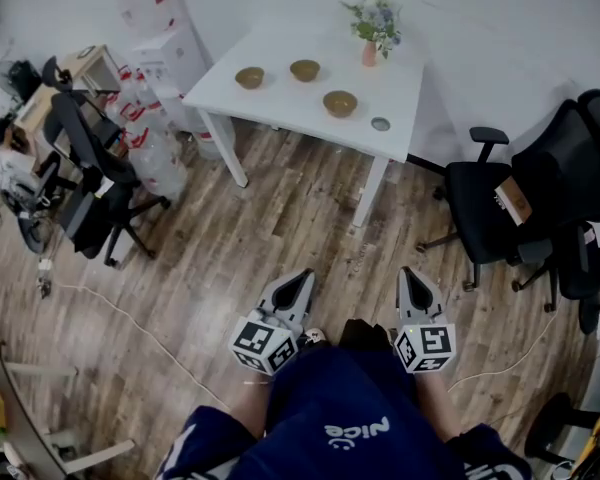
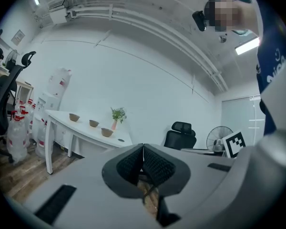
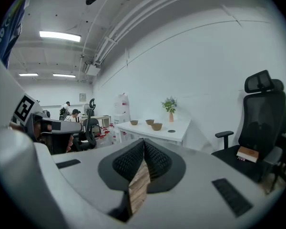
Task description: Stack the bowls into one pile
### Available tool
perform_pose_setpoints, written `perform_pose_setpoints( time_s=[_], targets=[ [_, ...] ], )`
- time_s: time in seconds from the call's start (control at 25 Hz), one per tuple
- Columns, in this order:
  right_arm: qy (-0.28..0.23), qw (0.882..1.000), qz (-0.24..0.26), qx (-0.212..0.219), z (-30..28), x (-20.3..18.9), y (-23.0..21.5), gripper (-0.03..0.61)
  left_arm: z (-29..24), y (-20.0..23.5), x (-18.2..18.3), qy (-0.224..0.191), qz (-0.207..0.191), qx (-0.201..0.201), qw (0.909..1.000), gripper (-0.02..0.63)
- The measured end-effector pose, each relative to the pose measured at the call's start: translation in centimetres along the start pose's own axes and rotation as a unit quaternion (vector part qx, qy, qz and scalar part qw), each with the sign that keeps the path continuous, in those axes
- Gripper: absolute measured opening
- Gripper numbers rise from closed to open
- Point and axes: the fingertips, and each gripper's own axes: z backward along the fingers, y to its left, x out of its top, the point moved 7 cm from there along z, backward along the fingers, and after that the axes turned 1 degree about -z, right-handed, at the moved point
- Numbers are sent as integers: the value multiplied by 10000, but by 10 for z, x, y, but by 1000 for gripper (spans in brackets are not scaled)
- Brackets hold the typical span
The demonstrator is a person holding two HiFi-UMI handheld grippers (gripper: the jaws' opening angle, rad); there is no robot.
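Three separate bowls [image 1: 304, 70] on white table [image 1: 280, 106], wood floor [image 1: 280, 230]

You are holding the left gripper [image 1: 302, 278] and the right gripper [image 1: 413, 273] out in front of your body, side by side with a clear gap between them, both pointing forward and away from you. Each marker cube [image 1: 263, 344] is sitting at the near end, just over your lap. The left gripper is lying about level, while the right one is tipping slightly downward. Both pairs of jaws are pressing together at the tips, gripping nothing.
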Motion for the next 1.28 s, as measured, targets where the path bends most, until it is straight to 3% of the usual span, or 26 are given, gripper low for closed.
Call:
perform_pose_setpoints(
  time_s=[0.12,0.28,0.4,0.56,0.76,1.12,1.28],
  targets=[
    [156,9998,107,28,-2,-6,7,23,2,7,-6,157,20,25,9999,18],
    [379,9991,92,170,-8,-8,7,23,-9,13,-8,192,381,-63,9991,18],
    [534,9984,-16,171,-20,-13,-2,23,-28,17,-6,295,318,-35,9991,18],
    [640,9976,-87,260,-46,-11,-24,23,-57,23,-3,480,85,105,9988,18],
    [574,9976,-22,390,-94,8,-61,23,-103,36,3,536,116,467,9974,18],
    [466,9944,64,941,-174,39,-120,23,-192,45,27,476,-143,846,9952,18],
    [473,9924,72,1136,-194,43,-148,23,-223,46,27,327,162,1055,9937,18]
  ],
)
